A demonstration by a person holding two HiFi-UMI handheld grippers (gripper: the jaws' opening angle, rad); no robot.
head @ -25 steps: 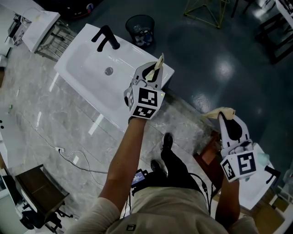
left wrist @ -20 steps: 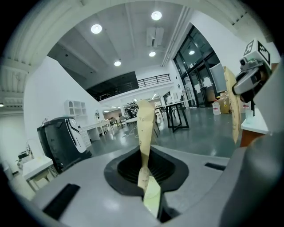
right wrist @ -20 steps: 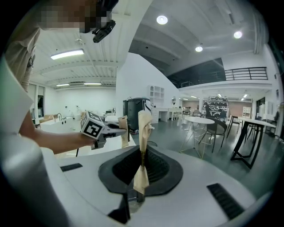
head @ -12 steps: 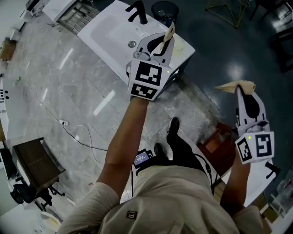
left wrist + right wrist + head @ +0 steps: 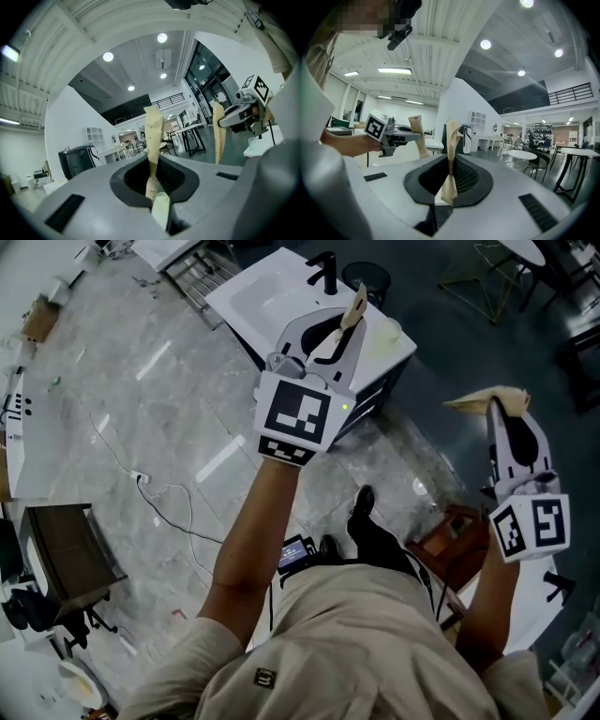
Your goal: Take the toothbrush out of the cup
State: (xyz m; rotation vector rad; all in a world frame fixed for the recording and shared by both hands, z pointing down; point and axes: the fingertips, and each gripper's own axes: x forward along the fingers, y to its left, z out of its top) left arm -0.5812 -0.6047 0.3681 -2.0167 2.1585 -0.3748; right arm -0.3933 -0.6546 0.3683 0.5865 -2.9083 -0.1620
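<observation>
I can make out no toothbrush and no cup in any view. In the head view my left gripper (image 5: 354, 304) is held high over the corner of a white washbasin (image 5: 272, 296), its tan pads pressed together with nothing between them. Off to the right my right gripper (image 5: 489, 399) is also lifted, shut and empty. The left gripper view looks level into the room along its closed tips (image 5: 153, 118), with the right gripper (image 5: 243, 110) at the right. The right gripper view shows its own closed tips (image 5: 452, 127) and the left gripper (image 5: 391, 133) at the left.
A black tap (image 5: 324, 268) stands on the washbasin, and a dark bin (image 5: 372, 276) sits behind it. A cable (image 5: 169, 502) trails over the marble floor, with a dark stool (image 5: 66, 559) at the left. A second white basin (image 5: 536, 601) lies at the lower right.
Both grippers have risen and now point about level, both staying shut and empty. The washbasin has slid toward the top of the head view.
</observation>
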